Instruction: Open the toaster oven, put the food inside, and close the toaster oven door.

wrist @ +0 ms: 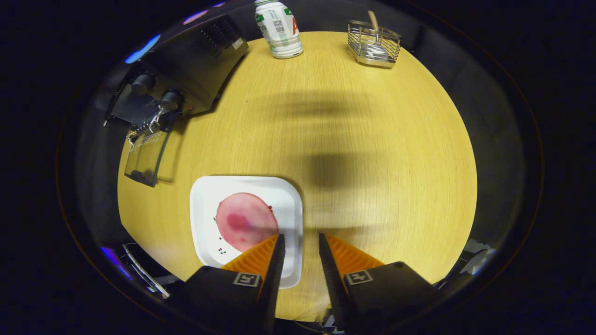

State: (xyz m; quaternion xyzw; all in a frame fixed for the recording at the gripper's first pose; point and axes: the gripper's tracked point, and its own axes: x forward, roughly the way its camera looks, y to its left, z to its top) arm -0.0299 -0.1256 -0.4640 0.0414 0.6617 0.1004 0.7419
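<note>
A round pink slice of food [246, 227] lies flat on a white square plate [209, 195] near the front of the round wooden table [372, 163], with a few dark crumbs scattered on the plate beside it. The gripper [299, 242] hangs just above, its two fingers set a narrow gap apart and holding nothing; one fingertip [278, 244] overlaps the near corner of the plate by the slice's edge, the other sits over bare wood. Well beyond the plate, off to the side, stands the black toaster oven [195, 70] with its glass door [146, 158] dropped open toward the table. At the far edge are a white bottle [279, 30] and, apart from it, a small wire basket [374, 44].
</note>
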